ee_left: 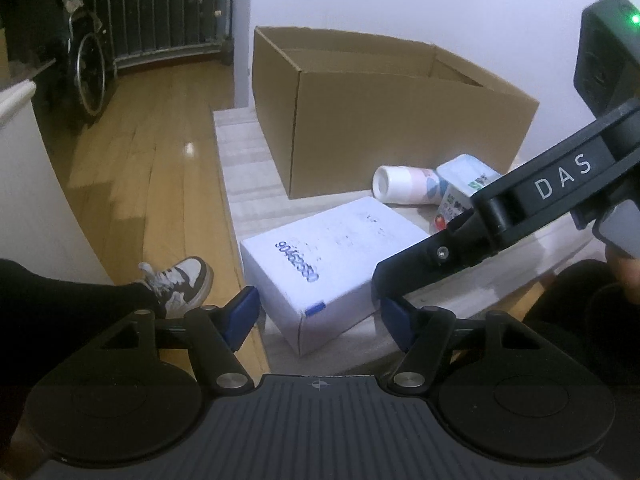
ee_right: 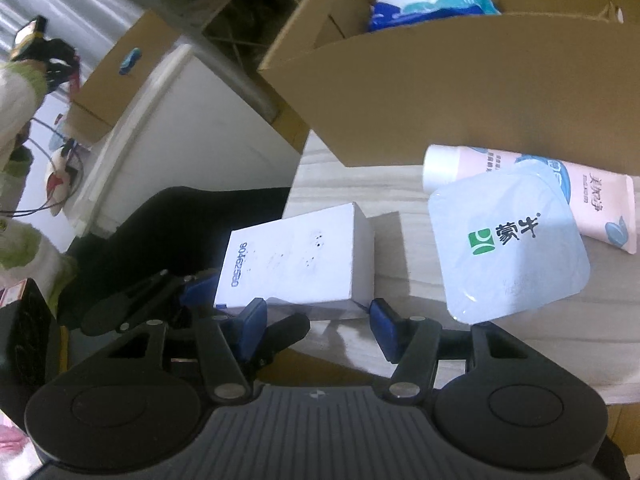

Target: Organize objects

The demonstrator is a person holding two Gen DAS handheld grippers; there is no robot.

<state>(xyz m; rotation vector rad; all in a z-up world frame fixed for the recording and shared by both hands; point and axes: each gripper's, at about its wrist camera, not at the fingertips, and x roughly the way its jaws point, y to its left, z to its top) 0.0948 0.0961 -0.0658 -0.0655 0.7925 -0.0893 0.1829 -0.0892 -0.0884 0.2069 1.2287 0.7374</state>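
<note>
white box (ee_right: 296, 260) sits on the table (ee_right: 360, 196) just ahead of both tongs, brown carton (ee_right: 460, 92) beyond it. left gripper (ee_left: 318, 318) and right gripper (ee_right: 318, 326) both gape wide, holding nothing. looks light, rigid, smooth card, so probably slippery: pinch across the short sides, low and centred.

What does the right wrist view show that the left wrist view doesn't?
Only the right wrist view looks into the cardboard box: blue-and-white packs lie inside. It also shows the yogurt cup's lid with its logo.

Only the left wrist view shows the wooden floor and a sneaker.

Both show the white box, the pink tube, and both grippers open around the white box.
</note>
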